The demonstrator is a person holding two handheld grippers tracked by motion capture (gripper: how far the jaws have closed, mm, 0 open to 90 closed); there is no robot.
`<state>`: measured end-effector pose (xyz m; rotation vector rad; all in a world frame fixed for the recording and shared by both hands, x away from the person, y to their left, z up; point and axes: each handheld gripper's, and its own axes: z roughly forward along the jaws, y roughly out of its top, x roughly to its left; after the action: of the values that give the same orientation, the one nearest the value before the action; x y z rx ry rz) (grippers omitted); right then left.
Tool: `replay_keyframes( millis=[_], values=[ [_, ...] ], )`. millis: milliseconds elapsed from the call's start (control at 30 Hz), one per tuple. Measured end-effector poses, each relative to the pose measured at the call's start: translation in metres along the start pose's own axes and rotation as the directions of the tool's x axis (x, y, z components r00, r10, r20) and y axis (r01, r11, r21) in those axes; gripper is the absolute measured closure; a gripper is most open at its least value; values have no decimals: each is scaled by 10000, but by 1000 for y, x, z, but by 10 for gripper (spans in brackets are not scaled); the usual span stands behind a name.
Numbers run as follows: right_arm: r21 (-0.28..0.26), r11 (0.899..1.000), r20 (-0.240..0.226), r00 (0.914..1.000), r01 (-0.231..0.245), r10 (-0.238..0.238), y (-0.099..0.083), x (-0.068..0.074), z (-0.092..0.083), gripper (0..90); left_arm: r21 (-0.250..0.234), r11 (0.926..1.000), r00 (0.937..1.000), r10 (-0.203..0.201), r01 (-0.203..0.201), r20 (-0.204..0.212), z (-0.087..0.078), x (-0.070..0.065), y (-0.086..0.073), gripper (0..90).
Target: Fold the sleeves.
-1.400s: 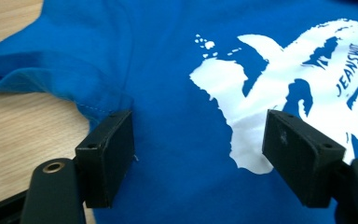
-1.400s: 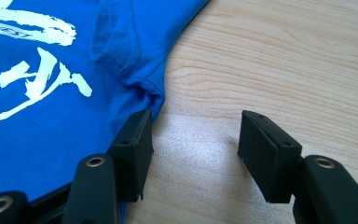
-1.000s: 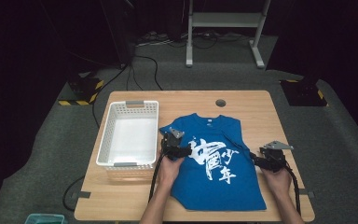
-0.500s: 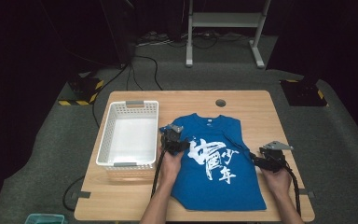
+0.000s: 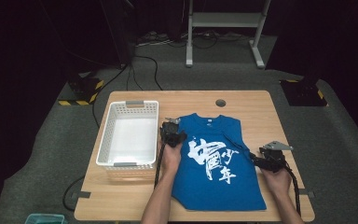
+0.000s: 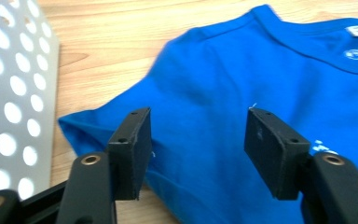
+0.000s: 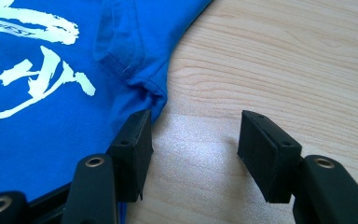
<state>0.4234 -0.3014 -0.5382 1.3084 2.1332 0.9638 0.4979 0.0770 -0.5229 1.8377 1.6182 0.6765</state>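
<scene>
A blue T-shirt (image 5: pixel 216 163) is laid flat on the table (image 5: pixel 251 105), print side up, just beside a white basket (image 5: pixel 128 135).

The shirt is judged light, soft and limp, likely to sag and crease once lifted, so it is best taken at a hemmed edge such as a sleeve or shoulder seam. The left tool (image 6: pixel 196 140) is poised over the shirt's left shoulder, its jaws just having been closing, cloth under them but not yet pinched. The right tool (image 7: pixel 193 142) is held with jaws apart at the right sleeve edge, one jaw over cloth, the other over bare wood.
</scene>
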Motion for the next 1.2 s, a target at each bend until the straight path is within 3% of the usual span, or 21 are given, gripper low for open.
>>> replay_keyframes(
  millis=[233, 400, 567, 800, 1200],
  values=[
    [2, 10000, -5, 10000, -11, 11, 0, 0, 0, 449, 260, 9989, 9993, -382, 383, -23, 7, 5, 0, 509],
    [5, 10000, 7, 10000, -40, 40, 0, 0, 0, 450, 191, 9991, 9992, -374, 376, -104, 9, 7, -1, 576],
    [-15, 10000, 50, 10000, -3, 3, 0, 1, 0, 452, 147, 9997, 9994, -190, 194, -303, 9, 6, -1, 704],
    [-12, 10000, 80, 10000, -10, 10, 0, 3, 0, 454, 112, 9999, 9997, -76, 79, -224, 9, 7, -1, 869],
    [-9, 10000, 84, 10000, 15, -15, 0, 3, 0, 454, -331, 9994, 9994, -90, 101, 322, 4, 6, -4, 887]
  ],
)
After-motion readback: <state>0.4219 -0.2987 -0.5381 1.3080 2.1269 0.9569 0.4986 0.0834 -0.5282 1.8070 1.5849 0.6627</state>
